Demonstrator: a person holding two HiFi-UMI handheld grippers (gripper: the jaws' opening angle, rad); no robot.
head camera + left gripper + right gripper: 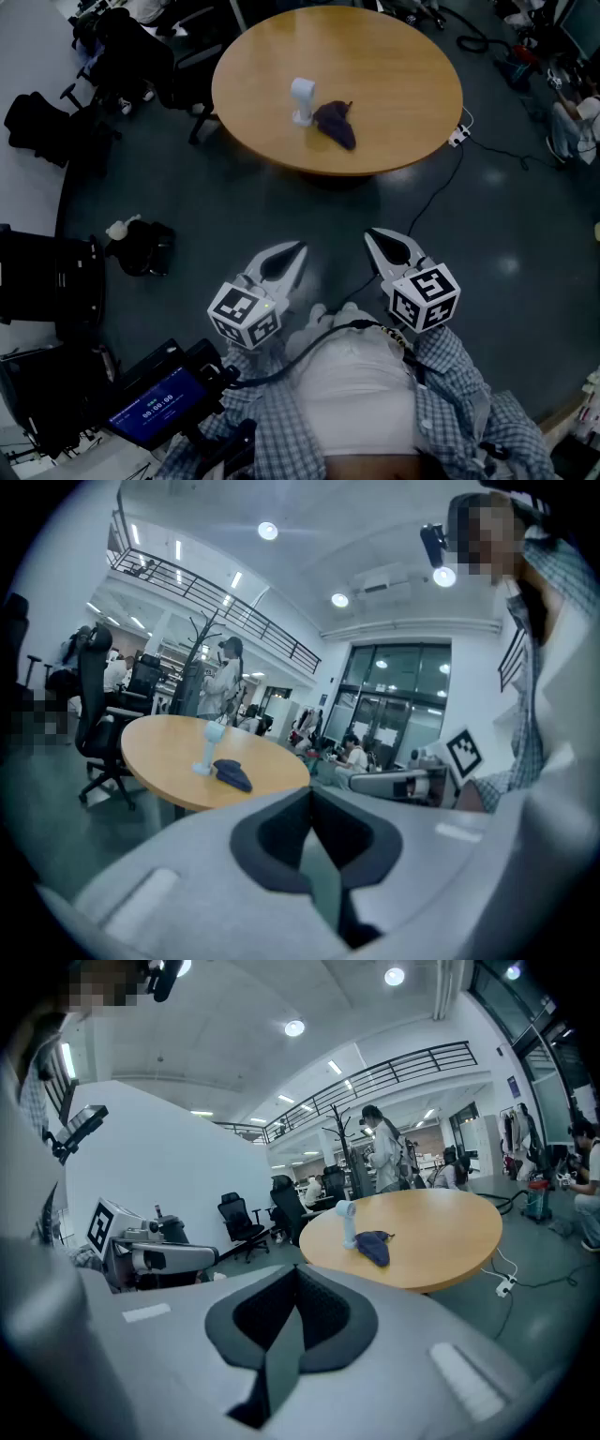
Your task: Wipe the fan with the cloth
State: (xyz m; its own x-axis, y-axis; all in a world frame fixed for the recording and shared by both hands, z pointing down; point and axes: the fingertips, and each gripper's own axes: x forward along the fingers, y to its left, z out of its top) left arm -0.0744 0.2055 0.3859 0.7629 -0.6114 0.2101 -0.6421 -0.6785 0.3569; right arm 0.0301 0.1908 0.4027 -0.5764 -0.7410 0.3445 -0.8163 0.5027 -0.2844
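L tool (300, 247) & R tool (371, 234) both pressed shut, empty, well apart from counter (394, 84) w/ upright fan (302, 98), cloth (336, 124) just beside it; best step closer, open R, pinch cloth first.

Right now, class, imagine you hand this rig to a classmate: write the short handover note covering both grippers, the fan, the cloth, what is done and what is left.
Left gripper: shut, empty, held close to the person, well short of the table.
Right gripper: shut, empty, alongside it.
Fan: upright on the round table, near its middle.
Cloth: crumpled, lying beside the fan's base, to its right in the head view.
Done: nothing; cloth not picked up.
Left: step to the table, take the cloth, wipe the fan.
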